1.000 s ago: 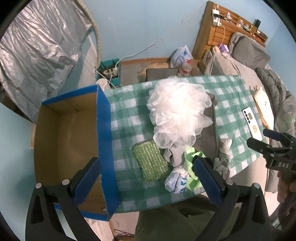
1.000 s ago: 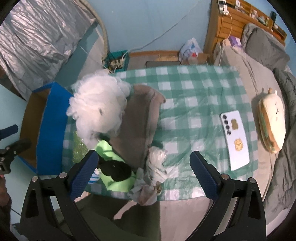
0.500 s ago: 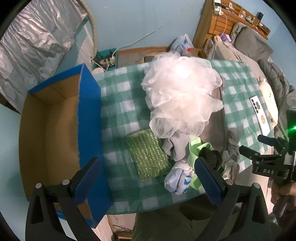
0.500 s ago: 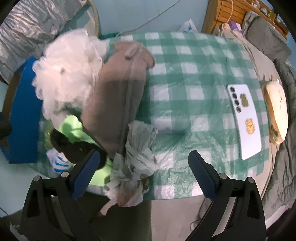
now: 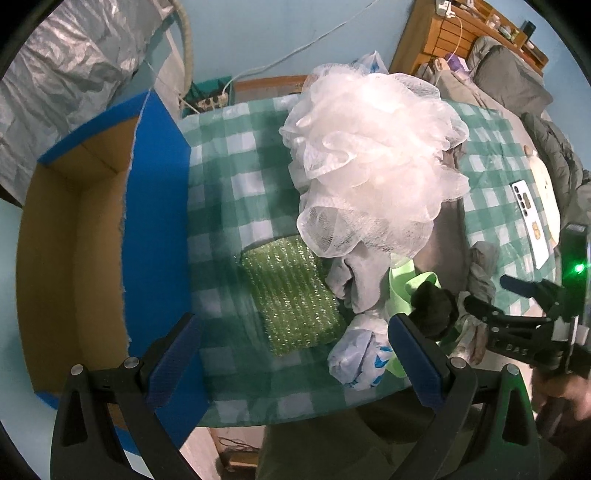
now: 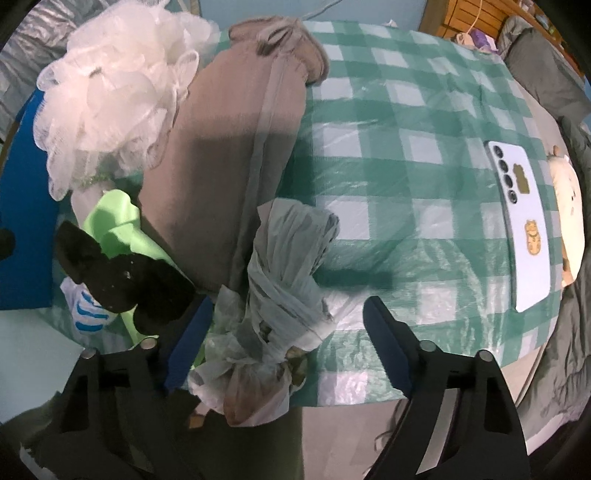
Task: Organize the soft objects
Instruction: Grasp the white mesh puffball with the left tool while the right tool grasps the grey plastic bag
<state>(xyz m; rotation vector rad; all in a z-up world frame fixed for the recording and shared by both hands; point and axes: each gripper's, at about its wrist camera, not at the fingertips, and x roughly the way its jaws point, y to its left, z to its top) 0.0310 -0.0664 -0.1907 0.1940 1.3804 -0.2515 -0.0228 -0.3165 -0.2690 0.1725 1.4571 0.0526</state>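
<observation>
An open cardboard box (image 5: 70, 236) stands at nine o'clock on the counter (image 5: 236, 155), likely the bin for the soft things. The left tool (image 5: 291, 358) hangs wide open, empty, over the green sponge (image 5: 291, 295). At twelve the white mesh pouf (image 5: 373, 162) tops the heap. The right tool (image 6: 284, 332), open, straddles a crumpled plastic bag (image 6: 284, 266), apparently first pick.

Left gripper (image 5: 291, 350) and right gripper (image 6: 286, 338) both spread wide

Blue wall (image 5: 258, 33), wooden headboard (image 5: 443, 40), bed (image 5: 513, 74)
</observation>
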